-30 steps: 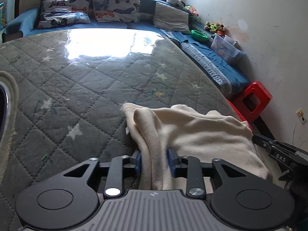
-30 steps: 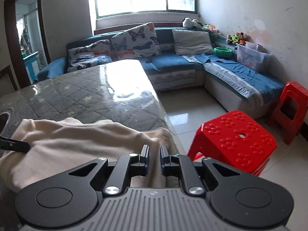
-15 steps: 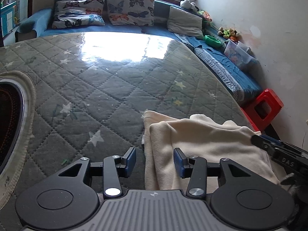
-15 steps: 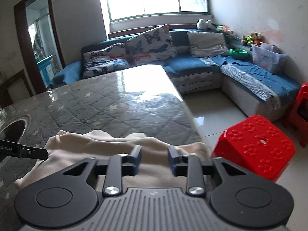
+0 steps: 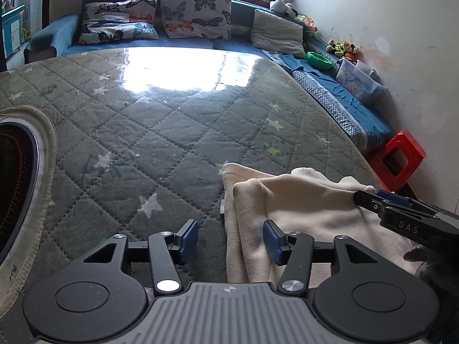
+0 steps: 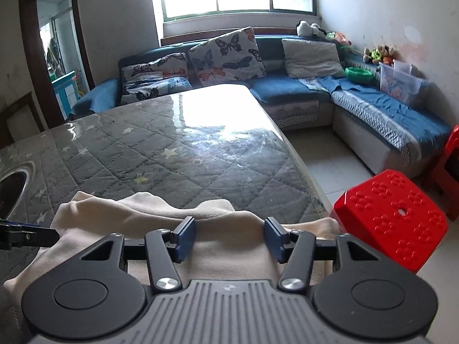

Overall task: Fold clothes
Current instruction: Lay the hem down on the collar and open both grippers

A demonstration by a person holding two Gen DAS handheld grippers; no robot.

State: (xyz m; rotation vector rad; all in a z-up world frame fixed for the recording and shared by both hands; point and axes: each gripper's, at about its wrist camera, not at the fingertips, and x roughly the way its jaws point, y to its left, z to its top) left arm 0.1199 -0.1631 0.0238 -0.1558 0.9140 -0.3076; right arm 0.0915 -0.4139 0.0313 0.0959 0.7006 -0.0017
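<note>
While the cream garment (image 5: 301,209) lay bunched at the near right corner of the quilted tabletop (image 5: 160,132), the left gripper (image 5: 231,239) and right gripper (image 6: 229,236) hovered over it, jaws spread wide, gripping nothing.

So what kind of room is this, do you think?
Probably a home living room: a blue corner sofa with butterfly-print cushions, soft toys along the wall, and a cream fabric garment lying on a grey quilted star-patterned table cover.
</note>
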